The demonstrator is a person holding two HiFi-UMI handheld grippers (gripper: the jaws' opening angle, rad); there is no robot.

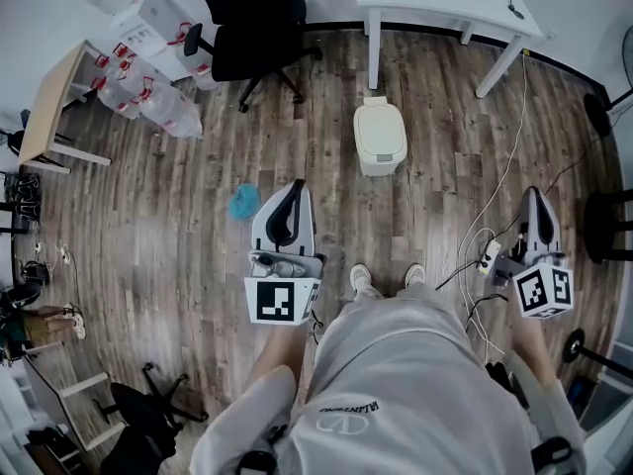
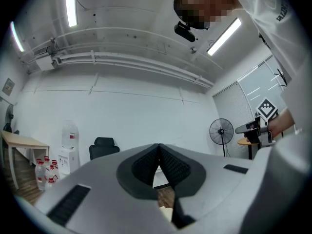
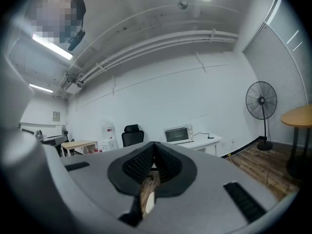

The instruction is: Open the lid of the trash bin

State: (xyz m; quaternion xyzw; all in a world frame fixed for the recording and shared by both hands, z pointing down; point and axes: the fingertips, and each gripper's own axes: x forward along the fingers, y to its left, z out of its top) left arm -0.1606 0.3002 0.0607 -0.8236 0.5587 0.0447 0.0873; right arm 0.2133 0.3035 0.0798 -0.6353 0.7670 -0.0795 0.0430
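**Limits of view**
- The hands are hidden in the head view. Each sits beneath its gripper's marker cube, and only the forearms show, leading in from the bottom edge.
- Neither gripper view shows the trash bin as a whole. A narrow slot behind each pair of jaw tips shows a strip of wood floor and a pale sliver. Whether that sliver is the bin cannot be told.
- The lower part of both gripper views is filled by the grey gripper bodies.

**Task object**
- The trash bin (image 1: 380, 139) is cream-coloured. It stands on the wood floor (image 1: 198, 186) ahead of the person's shoes (image 1: 362, 279), in front of the leg of a white desk (image 1: 445, 3).
- Its lid (image 1: 381, 127) lies flat, closed.

**Gripper pose**
- The left gripper (image 1: 294, 188) is held in front of the body, pointing forward, with its tip below and to the left of the bin and apart from it.
- The right gripper (image 1: 534, 196) is held out to the person's right, also pointing forward, and is well apart from the bin.
- Both gripper views look along the jaws at the far wall and ceiling.

**Jaw state**
- On the left gripper (image 2: 158, 147) the ribbed pads meet at the tip. Nothing is between them.
- On the right gripper (image 3: 153, 145) the pads likewise meet at the tip and grip nothing.
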